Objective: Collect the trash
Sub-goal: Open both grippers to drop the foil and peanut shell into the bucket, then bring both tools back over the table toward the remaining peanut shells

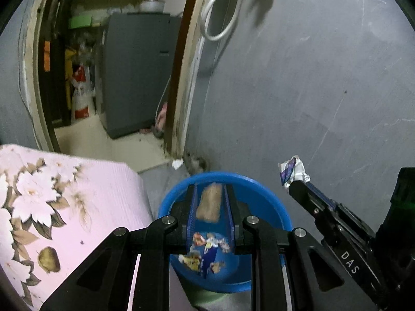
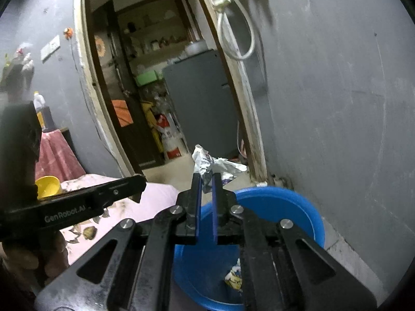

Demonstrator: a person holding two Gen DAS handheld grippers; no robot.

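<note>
A blue plastic basin (image 1: 262, 189) stands on the floor by the grey wall, with printed wrappers (image 1: 207, 254) lying in its bottom. My left gripper (image 1: 210, 188) hangs over the basin, shut on a brown scrap (image 1: 210, 204) that fills the gap between its blue pads. To its right, my right gripper (image 1: 294, 184) holds a crumpled white wrapper (image 1: 293, 171) at its tips. In the right wrist view that wrapper (image 2: 207, 163) sticks up from between the narrow pads of the right gripper (image 2: 206, 175), above the basin's (image 2: 298, 207) near left rim. The left gripper (image 2: 140, 181) reaches in from the left.
A pink floral cloth (image 1: 64, 207) covers a surface left of the basin, with a yellow cup (image 2: 48, 185) on it. Behind is a doorway with a grey cabinet (image 1: 137, 77). A small white scrap (image 1: 177, 164) lies at the foot of the door frame. White cables (image 2: 233, 39) hang on the wall.
</note>
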